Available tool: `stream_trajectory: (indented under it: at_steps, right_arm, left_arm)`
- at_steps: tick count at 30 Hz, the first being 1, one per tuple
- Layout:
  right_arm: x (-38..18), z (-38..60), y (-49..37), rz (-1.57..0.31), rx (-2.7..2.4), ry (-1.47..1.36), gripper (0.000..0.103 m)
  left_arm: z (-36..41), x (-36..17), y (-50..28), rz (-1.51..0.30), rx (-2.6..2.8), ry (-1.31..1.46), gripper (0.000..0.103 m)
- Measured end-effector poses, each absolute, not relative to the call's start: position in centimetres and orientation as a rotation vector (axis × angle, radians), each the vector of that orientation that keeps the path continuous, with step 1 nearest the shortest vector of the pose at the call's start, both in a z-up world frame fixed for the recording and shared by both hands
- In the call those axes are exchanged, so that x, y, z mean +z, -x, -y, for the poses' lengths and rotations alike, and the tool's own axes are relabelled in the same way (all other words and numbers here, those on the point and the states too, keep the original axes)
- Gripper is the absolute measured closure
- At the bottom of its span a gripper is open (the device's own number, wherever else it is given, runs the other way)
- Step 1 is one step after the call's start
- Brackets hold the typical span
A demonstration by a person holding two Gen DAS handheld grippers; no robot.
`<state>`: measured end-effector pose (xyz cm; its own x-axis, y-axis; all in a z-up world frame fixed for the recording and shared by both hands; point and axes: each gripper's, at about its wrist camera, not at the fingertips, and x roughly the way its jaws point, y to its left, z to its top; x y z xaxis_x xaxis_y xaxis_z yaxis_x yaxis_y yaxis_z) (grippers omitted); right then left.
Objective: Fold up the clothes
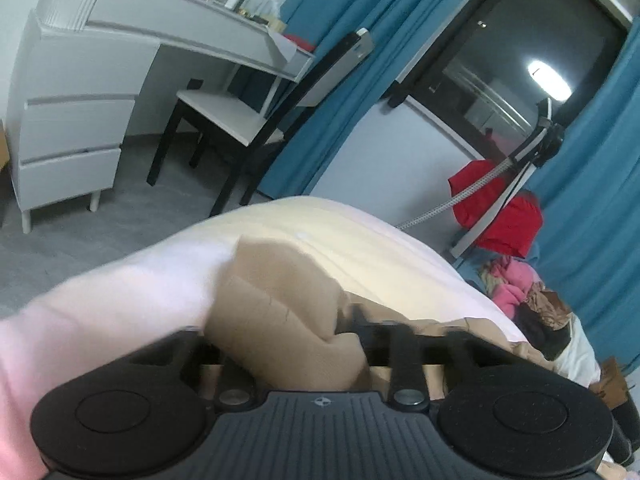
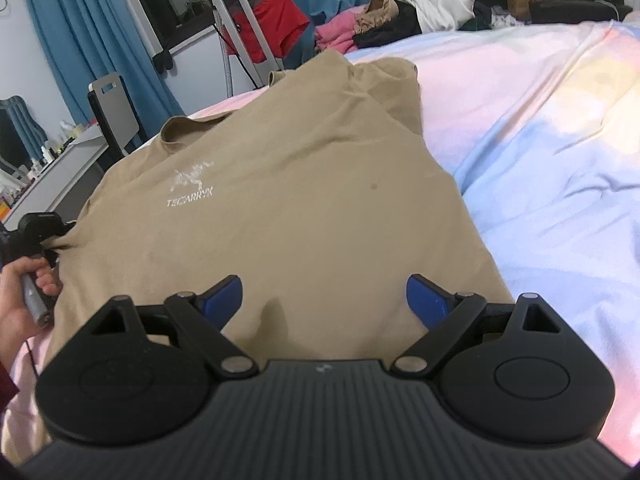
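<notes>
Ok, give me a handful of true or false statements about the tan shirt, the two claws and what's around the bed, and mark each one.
1. The tan T-shirt lies logo side up on the pastel bedspread. True.
2. The right claw is clamped on the shirt's hem. False: its blue pads stand wide apart over the fabric, gripping nothing.
3. The left claw has bunched fabric at the shirt's side edge. True.
4. The chair by the white desk is lying on its side. False: it stands upright on its legs.
5. The pile of clothes at the far end of the bed is neatly folded. False: it is a loose heap.
</notes>
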<state>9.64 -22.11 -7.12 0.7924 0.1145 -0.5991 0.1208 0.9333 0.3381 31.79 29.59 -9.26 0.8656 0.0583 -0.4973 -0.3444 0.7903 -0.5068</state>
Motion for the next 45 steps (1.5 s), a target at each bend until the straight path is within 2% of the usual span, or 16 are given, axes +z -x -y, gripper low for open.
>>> stream_trajectory:
  at_steps: [1,3,11,15,20,21,28,36,39,41,43,45]
  right_arm:
    - [-6.9,22.1,-9.6,-0.649,-0.005,-0.367,0.012]
    - [-6.3,21.9,-9.4,-0.621,-0.005,-0.350,0.013]
    - [-3.8,21.6,-7.7,-0.501,0.028,-0.278,0.012]
    - [-2.9,21.4,-6.8,-0.479,0.045,-0.242,0.012]
    - [-2.2,21.4,-6.1,-0.447,0.035,-0.221,0.008]
    - [-2.2,21.5,-6.0,-0.445,0.037,-0.228,0.000]
    - [-2.4,25.3,-7.4,-0.421,0.007,-0.438,0.000]
    - [-4.4,32.7,-17.0,-0.443,-0.039,-0.625,0.000]
    - [-6.3,35.6,-20.9,-0.441,-0.040,-0.798,0.002]
    - [-7.9,37.1,-23.5,-0.448,-0.013,-0.928,0.008]
    - [-8.8,37.7,-26.2,-0.468,-0.011,-0.988,0.026]
    - [-9.4,37.6,-28.6,-0.497,-0.024,-0.990,0.029]
  left_arm:
    - [-29.5,-8.7,-31.0,-0.491,0.233,0.598,0.030]
    - [-28.6,-7.3,-29.3,-0.504,0.242,0.515,0.019]
    - [-23.4,-2.0,-20.6,-0.522,0.164,0.289,0.012]
    - [-19.9,1.2,-15.0,-0.478,0.088,0.223,0.001]
    - [-14.6,2.8,-9.3,-0.438,0.000,0.132,0.000]
    - [-13.6,2.8,-8.5,-0.441,-0.016,0.128,0.000]
    - [-8.8,0.9,-5.3,-0.515,-0.098,0.190,0.000]
    - [-4.9,-2.8,-5.1,-0.547,-0.130,0.125,0.000]
    - [-3.9,-4.1,-6.5,-0.570,-0.135,0.122,0.000]
    - [-3.6,-4.8,-7.7,-0.590,-0.140,0.148,0.000]
    - [-3.5,-5.5,-9.0,-0.611,-0.161,0.186,0.000]
    - [-3.6,-6.3,-10.3,-0.627,-0.169,0.208,0.000]
